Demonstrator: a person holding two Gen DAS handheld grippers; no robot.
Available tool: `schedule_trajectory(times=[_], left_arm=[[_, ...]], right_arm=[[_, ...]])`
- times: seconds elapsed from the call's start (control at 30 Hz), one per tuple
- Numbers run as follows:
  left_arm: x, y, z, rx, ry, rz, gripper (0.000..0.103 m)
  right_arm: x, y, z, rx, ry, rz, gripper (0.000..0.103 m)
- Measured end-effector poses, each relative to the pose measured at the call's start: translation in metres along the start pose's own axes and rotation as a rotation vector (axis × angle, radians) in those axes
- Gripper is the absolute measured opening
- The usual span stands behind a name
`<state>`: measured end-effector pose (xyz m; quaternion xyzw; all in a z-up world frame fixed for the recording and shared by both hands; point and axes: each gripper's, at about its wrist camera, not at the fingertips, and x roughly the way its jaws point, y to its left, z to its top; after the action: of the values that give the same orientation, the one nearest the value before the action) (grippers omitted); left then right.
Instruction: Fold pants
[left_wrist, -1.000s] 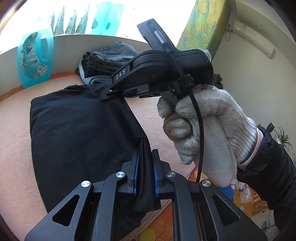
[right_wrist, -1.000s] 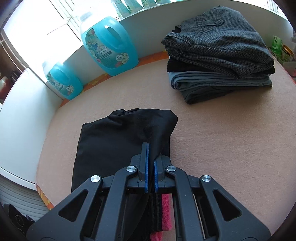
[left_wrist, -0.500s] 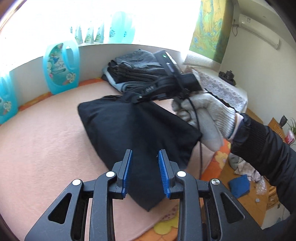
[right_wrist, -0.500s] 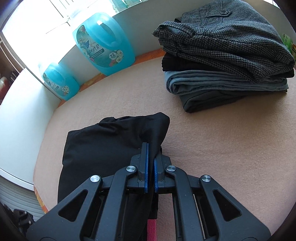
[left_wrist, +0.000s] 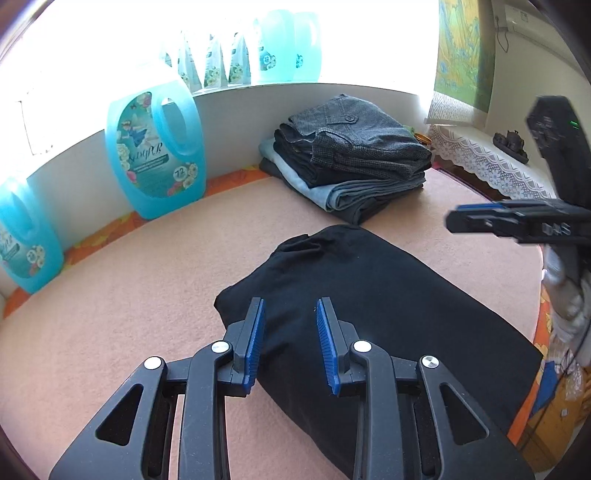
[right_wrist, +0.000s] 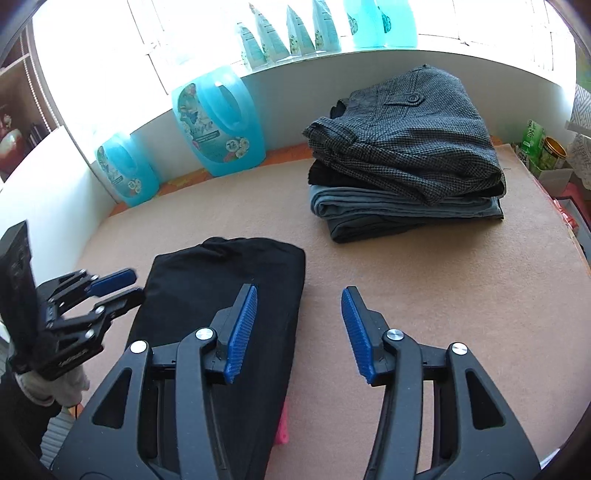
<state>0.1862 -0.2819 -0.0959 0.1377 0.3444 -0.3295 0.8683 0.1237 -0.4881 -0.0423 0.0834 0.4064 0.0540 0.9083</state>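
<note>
Left wrist view shows the turquoise plastic detergent jug by the white wall with a "72" on its flowered label, and "DAS" in pale letters on the black right gripper, held by a white knit-gloved hand. Folded black pants lie flat on the pink felt-covered table, near a stack of folded grey and blue trousers. Angled down above the pants, the black left gripper stands narrowly parted and empty, while the right gripper's blue-padded jaws are opening with nothing between them.
</note>
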Motion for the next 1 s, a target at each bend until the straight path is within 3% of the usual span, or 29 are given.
schedule_trajectory(times=[0.13,0.23,0.3,0.6,0.7,0.77,0.87,0.93,1.0], left_arm=[[0.028,0.006,-0.006,-0.005,0.052,0.003,0.027],[0.043,0.011,-0.015,-0.011,0.09,-0.003,0.027],[0.049,0.019,-0.018,-0.033,0.094,-0.025,0.027],[0.052,0.041,-0.01,-0.044,0.073,-0.016,0.027],[0.045,0.058,-0.006,-0.069,0.069,0.072,0.027],[0.029,0.074,-0.004,-0.157,0.061,0.058,0.027],[-0.008,0.068,-0.007,-0.124,0.005,0.068,0.027],[-0.029,0.06,-0.013,-0.101,-0.006,0.051,0.035],[-0.046,0.055,-0.023,-0.13,-0.012,0.01,0.045]], right_arm=[[-0.002,0.035,-0.043,-0.089,0.042,0.044,0.05],[0.019,0.049,-0.071,-0.194,0.109,-0.059,0.05],[0.024,0.046,-0.081,-0.206,0.119,-0.075,0.05],[0.025,0.038,-0.076,-0.154,0.162,-0.082,0.052],[0.028,0.038,-0.075,-0.133,0.169,-0.088,0.054],[0.02,0.036,-0.073,-0.104,0.169,-0.087,0.054],[-0.005,0.037,-0.063,-0.111,0.105,-0.097,0.055],[-0.022,0.037,-0.055,-0.113,0.038,-0.113,0.064],[-0.032,0.031,-0.049,-0.085,-0.021,-0.077,0.087]])
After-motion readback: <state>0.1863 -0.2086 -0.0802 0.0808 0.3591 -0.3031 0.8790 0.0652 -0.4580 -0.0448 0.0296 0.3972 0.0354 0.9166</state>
